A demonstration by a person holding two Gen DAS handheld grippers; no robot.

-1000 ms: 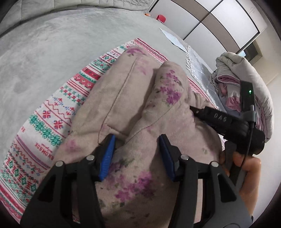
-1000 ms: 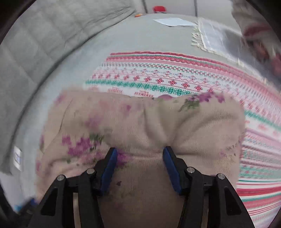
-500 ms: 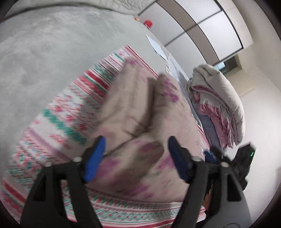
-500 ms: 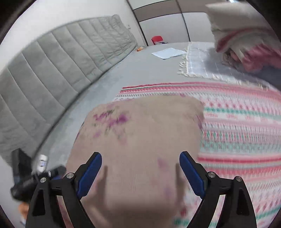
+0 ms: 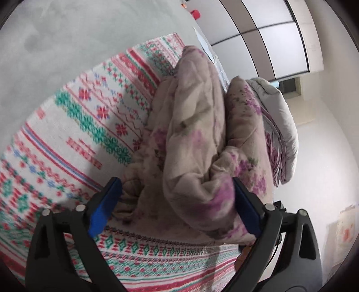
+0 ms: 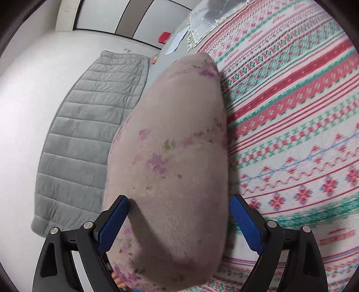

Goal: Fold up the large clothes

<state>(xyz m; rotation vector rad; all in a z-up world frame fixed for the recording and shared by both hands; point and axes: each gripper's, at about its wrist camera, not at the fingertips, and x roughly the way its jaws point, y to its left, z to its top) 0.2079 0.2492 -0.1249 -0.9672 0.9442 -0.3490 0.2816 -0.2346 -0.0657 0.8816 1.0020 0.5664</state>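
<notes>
The large garment [image 5: 197,139], beige with purple flowers, lies as a thick folded bundle on the patterned blanket [image 5: 78,125]. My left gripper [image 5: 176,206] sits at its near end. Its jaws are opening wide, the bundle is between them, and the left pad [image 5: 105,204] stands clear of the cloth. In the right wrist view the same garment [image 6: 175,146] fills the middle. My right gripper [image 6: 179,224] straddles it with jaws opening and the blue pads [image 6: 245,224] at its sides, not squeezing it.
The red, green and white blanket [image 6: 291,134] covers a grey bed [image 5: 56,45]. A pile of folded bedding [image 5: 280,125] is stacked behind the garment. A grey quilted pad [image 6: 89,134] leans on the wall. A fringed white cloth [image 6: 208,15] and a red object [image 6: 164,37] lie farther off.
Both grippers were shut on pinches of the garment and have spread wide, letting go. The bundle now rests on the blanket. Both views have swung and rolled sideways.
</notes>
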